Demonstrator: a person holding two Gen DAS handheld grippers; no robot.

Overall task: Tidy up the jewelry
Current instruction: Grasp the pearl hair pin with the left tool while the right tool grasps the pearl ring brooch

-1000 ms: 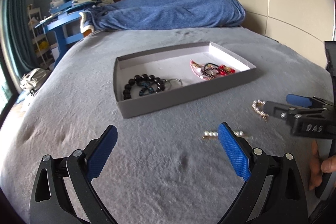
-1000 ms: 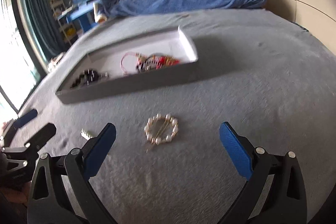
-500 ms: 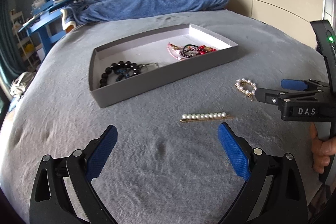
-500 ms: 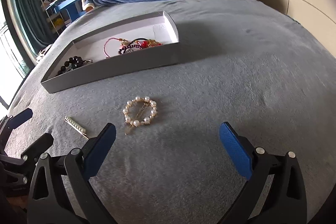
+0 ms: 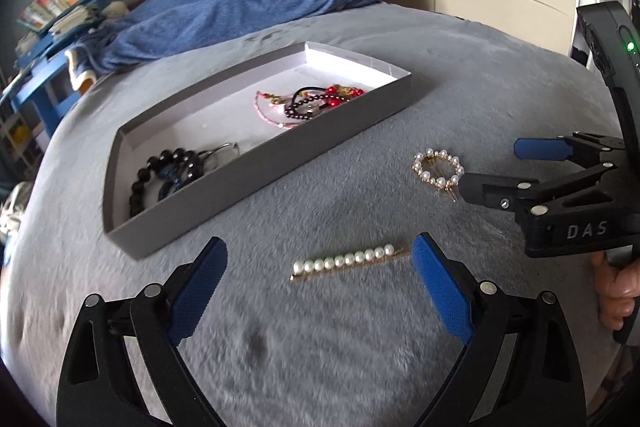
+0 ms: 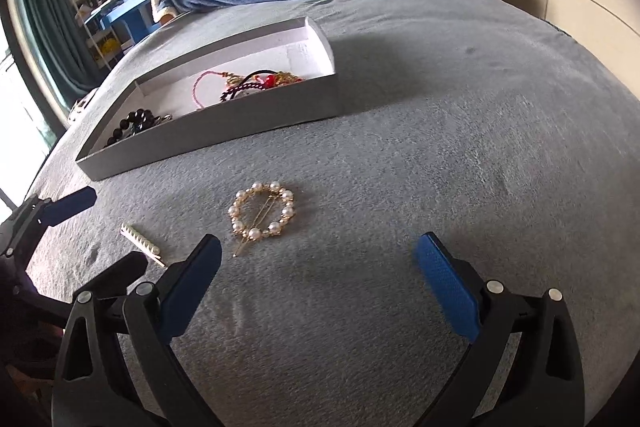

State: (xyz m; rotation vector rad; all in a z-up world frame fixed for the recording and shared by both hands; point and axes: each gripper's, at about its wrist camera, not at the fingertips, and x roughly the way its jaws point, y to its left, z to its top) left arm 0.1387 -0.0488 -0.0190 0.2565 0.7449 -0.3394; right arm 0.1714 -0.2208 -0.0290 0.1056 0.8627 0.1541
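Both our claws, left claw [image 5: 320, 291] and right claw [image 6: 318, 279], gape wide, empty; the flat pearl pin [image 5: 350, 259] could sink into the plush bed [image 5: 360, 347] and slip our pinch.

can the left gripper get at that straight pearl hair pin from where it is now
Probably yes. The left gripper is open, and the pearl hair pin lies flat on the grey blanket between its fingers, with nothing in between.

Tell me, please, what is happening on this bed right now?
A person is sorting jewelry with tongs in each hand. Both the left tongs and the right tongs are open and empty. The pearl bar and pearl ring lie on the blanket, outside the tray, which holds bracelets.
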